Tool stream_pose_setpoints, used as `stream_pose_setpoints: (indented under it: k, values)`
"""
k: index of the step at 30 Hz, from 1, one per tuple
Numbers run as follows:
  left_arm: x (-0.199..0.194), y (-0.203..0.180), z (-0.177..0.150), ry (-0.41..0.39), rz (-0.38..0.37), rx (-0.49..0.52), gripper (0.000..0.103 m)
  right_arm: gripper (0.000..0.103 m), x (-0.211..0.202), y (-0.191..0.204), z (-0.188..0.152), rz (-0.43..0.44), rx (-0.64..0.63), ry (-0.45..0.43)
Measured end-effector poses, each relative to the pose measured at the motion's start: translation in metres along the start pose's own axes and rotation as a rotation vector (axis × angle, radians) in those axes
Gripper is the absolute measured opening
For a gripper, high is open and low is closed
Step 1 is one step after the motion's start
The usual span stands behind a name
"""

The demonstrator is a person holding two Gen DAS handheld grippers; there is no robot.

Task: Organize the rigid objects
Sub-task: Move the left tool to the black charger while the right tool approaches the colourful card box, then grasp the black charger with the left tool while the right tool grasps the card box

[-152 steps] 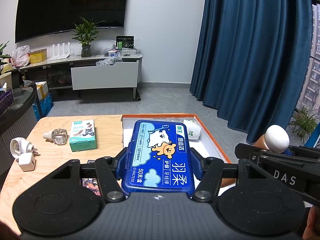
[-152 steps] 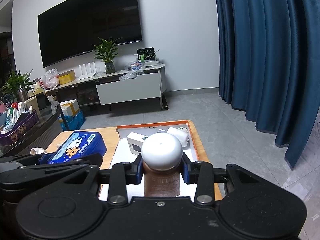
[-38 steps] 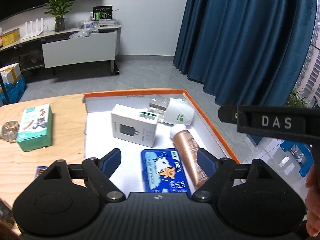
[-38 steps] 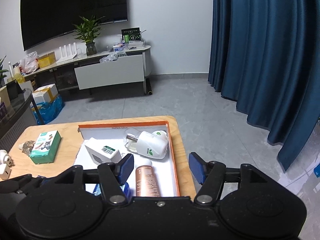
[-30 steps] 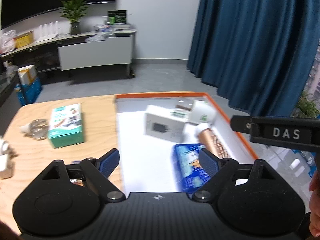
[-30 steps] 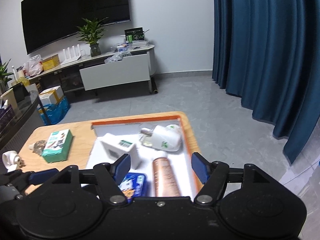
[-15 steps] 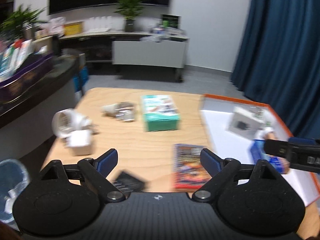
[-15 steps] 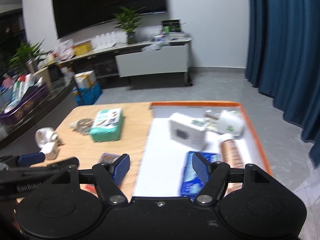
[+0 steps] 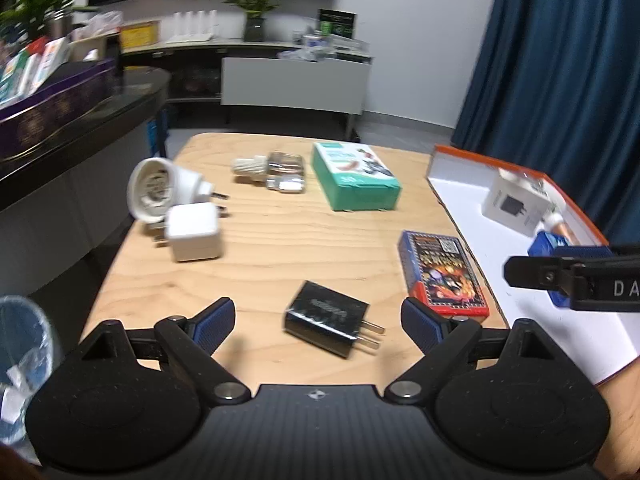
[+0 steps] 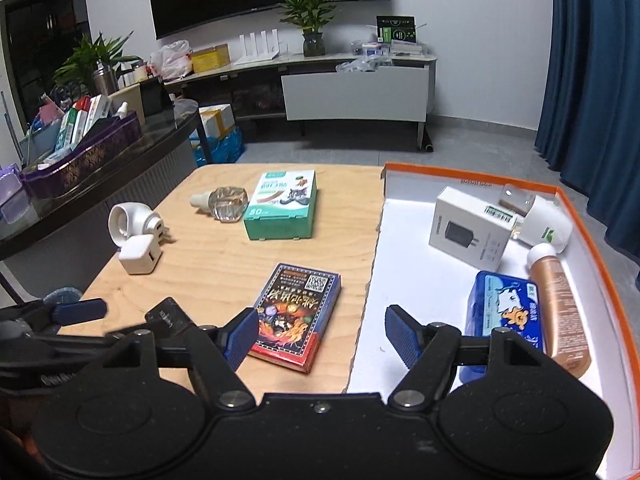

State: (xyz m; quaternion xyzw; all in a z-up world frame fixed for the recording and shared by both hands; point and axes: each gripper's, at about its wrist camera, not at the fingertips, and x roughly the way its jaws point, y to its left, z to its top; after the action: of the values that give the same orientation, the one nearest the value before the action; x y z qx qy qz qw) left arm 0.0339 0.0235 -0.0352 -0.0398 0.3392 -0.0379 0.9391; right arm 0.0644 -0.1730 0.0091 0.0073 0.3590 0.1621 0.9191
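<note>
1. Black and blue-padded, the left gripper (image 9: 318, 318) in the left wrist view has its fingers spread wide over the pale plywood table (image 9: 280, 240), nothing pinched; the black plug-in charger (image 9: 326, 324) lies flat between them, apart from both pads.
2. Just right of it lies the red-and-blue card box (image 9: 442, 278), beside the orange-rimmed white tray (image 9: 452, 152).
3. Farther off sit the teal cardboard box (image 9: 354, 180), a clear glass bottle with white cap (image 9: 276, 170), a white cube charger (image 9: 193, 232) and, touching it, a round white plug-in device (image 9: 158, 188).
4. Right wrist view: the right gripper (image 10: 318, 334) has its fingers spread, holding nothing, above the table edge of the tray (image 10: 370, 280); the card box (image 10: 298, 312) lies just beside its left pad.
5. Inside the tray rest a white charger carton (image 10: 468, 232), a blue floss case (image 10: 508, 308), a bronze tube with white cap (image 10: 560, 304) and a white capped container (image 10: 546, 224).
</note>
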Motion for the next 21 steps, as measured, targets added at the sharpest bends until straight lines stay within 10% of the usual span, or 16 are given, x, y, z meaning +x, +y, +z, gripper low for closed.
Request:
stream_pose_setpoints:
  k: [9,21]
  values:
    - [0.018,0.003,-0.01,0.026,-0.045,0.06,0.066,0.083,0.014,-0.006,-0.001,0.011,0.031,0.027]
    - [0.02,-0.006,-0.016,-0.019,-0.022,0.15,0.065,0.083,0.042,0.008,-0.001,0.059,0.043,0.093]
